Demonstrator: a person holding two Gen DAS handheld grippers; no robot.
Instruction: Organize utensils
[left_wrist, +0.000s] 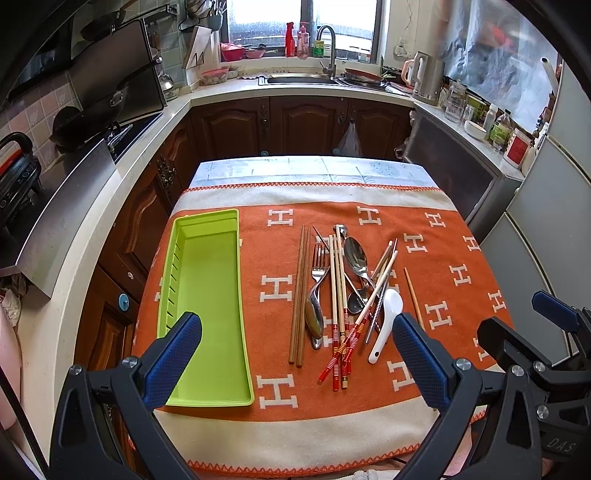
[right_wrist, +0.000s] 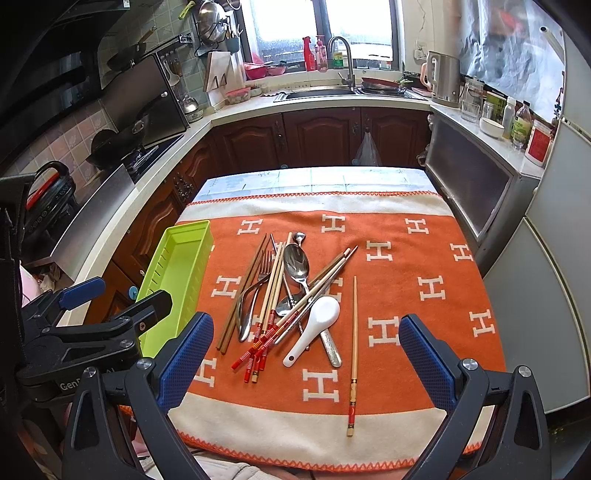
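A pile of utensils (left_wrist: 343, 291) lies on the orange cloth: wooden and red-ended chopsticks, a fork (left_wrist: 318, 264), metal spoons and a white ceramic spoon (left_wrist: 386, 325). It also shows in the right wrist view (right_wrist: 291, 295), with a single chopstick (right_wrist: 353, 354) lying apart to the right. An empty green tray (left_wrist: 207, 306) lies left of the pile and also shows in the right wrist view (right_wrist: 177, 273). My left gripper (left_wrist: 297, 354) is open and empty, above the table's near edge. My right gripper (right_wrist: 306, 354) is open and empty, near the pile's front.
The small table is covered by an orange and cream cloth (left_wrist: 332, 417) with white H marks. Kitchen counters surround it: stove and wok (left_wrist: 92, 118) at left, sink (left_wrist: 303, 79) at back, kettle (left_wrist: 428, 81) and bottles at right. A fridge (right_wrist: 554, 258) stands close on the right.
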